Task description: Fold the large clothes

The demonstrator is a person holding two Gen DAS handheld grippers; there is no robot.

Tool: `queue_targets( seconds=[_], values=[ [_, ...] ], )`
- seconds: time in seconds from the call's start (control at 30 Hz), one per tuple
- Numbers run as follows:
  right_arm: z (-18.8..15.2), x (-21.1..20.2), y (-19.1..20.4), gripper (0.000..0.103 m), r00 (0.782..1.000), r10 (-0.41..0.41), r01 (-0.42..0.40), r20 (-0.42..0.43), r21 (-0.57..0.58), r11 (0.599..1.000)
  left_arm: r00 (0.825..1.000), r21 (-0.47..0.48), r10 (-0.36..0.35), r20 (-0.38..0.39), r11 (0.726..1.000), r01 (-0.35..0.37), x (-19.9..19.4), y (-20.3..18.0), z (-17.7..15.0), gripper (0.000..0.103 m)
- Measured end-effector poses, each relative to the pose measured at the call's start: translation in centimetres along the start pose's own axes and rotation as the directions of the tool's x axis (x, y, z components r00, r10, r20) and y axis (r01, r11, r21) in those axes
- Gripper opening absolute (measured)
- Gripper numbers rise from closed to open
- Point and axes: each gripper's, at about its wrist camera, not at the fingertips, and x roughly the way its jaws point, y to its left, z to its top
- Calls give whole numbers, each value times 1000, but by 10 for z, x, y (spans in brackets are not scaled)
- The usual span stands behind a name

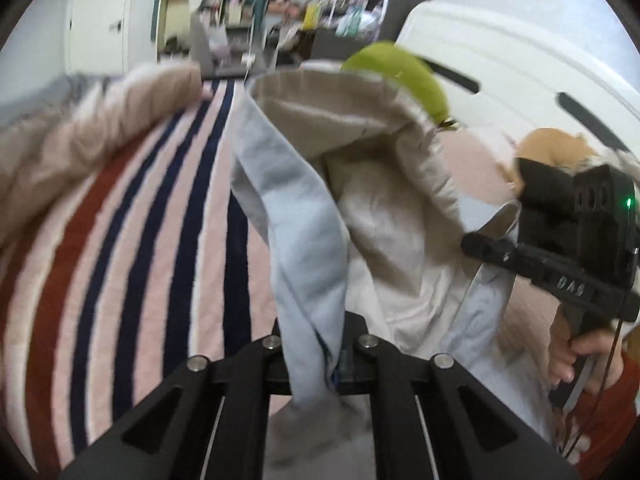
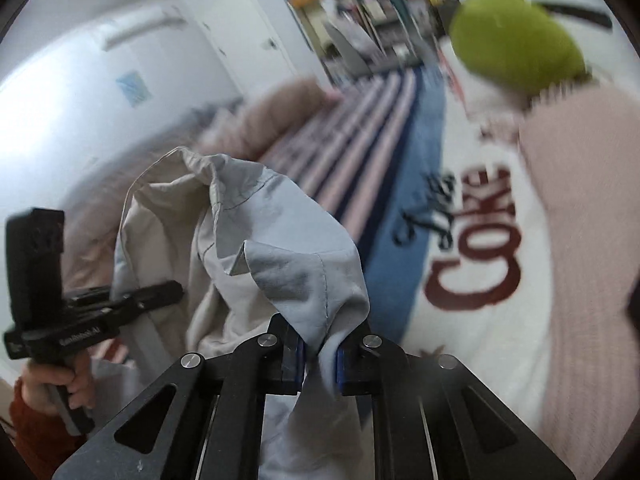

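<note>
A large pale blue-grey garment (image 1: 304,216) with a beige lining hangs bunched above the bed. My left gripper (image 1: 316,360) is shut on one edge of it. My right gripper (image 2: 318,360) is shut on another edge of the same garment (image 2: 248,232). The right gripper also shows at the right of the left wrist view (image 1: 560,264), held by a hand, with cloth beside it. The left gripper shows at the left of the right wrist view (image 2: 92,312). The two grippers are close together, holding the cloth up.
A striped pink, navy and red blanket (image 1: 132,240) covers the bed below. A white Coke-print blanket (image 2: 472,248) and a pink knitted cover (image 2: 580,280) lie right. A green plush (image 1: 400,72), a tan plush (image 1: 556,152) and a beige pillow (image 1: 80,136) lie around. Cluttered shelves (image 1: 344,12) stand behind.
</note>
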Motion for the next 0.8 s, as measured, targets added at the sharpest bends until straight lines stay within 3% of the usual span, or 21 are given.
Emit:
queue_targets(
  seconds=[0.17, 0.33, 0.47, 0.53, 0.6, 0.73, 0.8],
  values=[
    [-25, -63, 61, 6, 996, 72, -66, 53, -97, 993, 999, -7, 0, 45, 1000, 0, -62, -7, -53, 7],
    [-90, -99, 97, 6, 991, 129, -124, 26, -147, 981, 999, -26, -36, 30, 999, 37, -87, -10, -118, 9],
    [-140, -100, 104, 6, 994, 104, -111, -45, -172, 979, 997, -85, -78, -24, 994, 76, -95, -2, -162, 26],
    [-163, -91, 99, 6, 994, 61, -76, -91, -167, 983, 991, -128, -137, -3, 982, 136, -113, 6, -183, 38],
    [-182, -81, 93, 6, 990, 41, -65, -134, -176, 982, 986, -138, -163, 44, 976, 167, -140, 13, -198, 59],
    [-203, -67, 85, 6, 977, 21, -64, -211, -198, 978, 985, -104, -137, 102, 984, 148, -189, 19, -199, 64],
    [-208, -61, 84, 6, 974, -2, -51, -228, -226, 973, 974, -109, -169, 149, 977, 186, -203, 21, -190, 67]
  ],
)
